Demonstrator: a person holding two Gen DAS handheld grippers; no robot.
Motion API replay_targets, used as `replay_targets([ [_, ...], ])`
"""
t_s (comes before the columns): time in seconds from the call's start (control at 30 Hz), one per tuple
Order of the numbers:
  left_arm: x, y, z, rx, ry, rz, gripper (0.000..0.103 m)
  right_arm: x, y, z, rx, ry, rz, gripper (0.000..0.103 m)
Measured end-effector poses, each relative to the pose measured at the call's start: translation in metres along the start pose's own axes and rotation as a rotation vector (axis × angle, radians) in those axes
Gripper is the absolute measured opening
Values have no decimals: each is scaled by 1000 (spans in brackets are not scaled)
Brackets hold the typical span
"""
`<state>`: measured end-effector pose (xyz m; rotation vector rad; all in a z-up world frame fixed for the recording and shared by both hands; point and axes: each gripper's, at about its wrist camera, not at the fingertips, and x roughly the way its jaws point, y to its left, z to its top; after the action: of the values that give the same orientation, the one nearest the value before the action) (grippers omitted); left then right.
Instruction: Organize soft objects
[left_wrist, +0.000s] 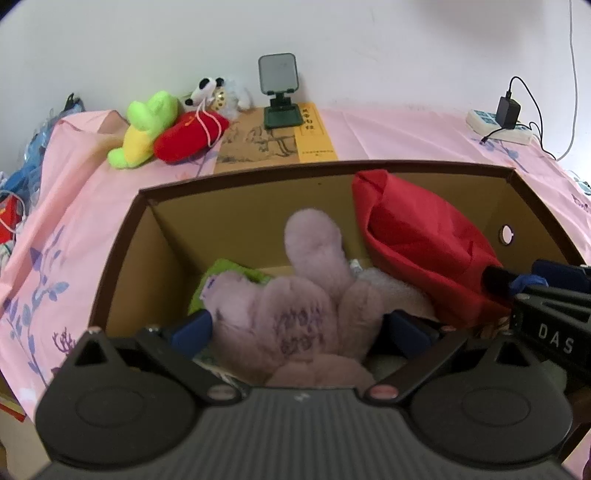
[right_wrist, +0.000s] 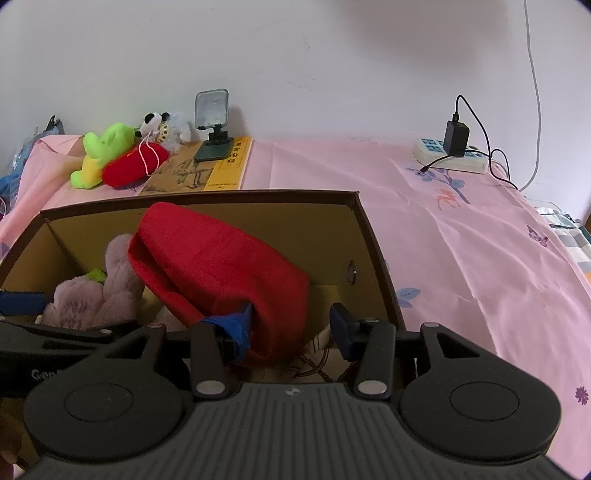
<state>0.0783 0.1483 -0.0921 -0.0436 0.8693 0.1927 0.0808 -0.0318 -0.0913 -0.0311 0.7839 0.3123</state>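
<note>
Both grippers, left gripper (left_wrist: 295, 328) clamping fuzzy pink plush toy (left_wrist: 295, 306), right gripper (right_wrist: 291, 325) released beside red fabric pouch (right_wrist: 221, 266), sit lower centre in brown cardboard box (right_wrist: 373, 236); we're packing, next let go of plush.

Soft, even daylight fills both fisheye views, with faint shadows on the white wall (right_wrist: 332, 74). Edges bend strongly and corners darken. The nearest plush toy (left_wrist: 291, 317) looks blurred.

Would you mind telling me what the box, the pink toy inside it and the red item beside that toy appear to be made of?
The box looks like cardboard: matte tan walls, dark brown rim, a punched hole. The pink toy seems to be long-pile plush, fuzzy and soft-edged. The red item looks like thin matte fabric, folded and creased, possibly non-woven; I cannot tell for sure.
</note>
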Motion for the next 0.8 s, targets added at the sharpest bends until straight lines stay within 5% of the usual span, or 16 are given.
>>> replay_targets([
  [0.8,1,-3,0,13,-2,6,101,0,4,0,-11,5,8,31],
])
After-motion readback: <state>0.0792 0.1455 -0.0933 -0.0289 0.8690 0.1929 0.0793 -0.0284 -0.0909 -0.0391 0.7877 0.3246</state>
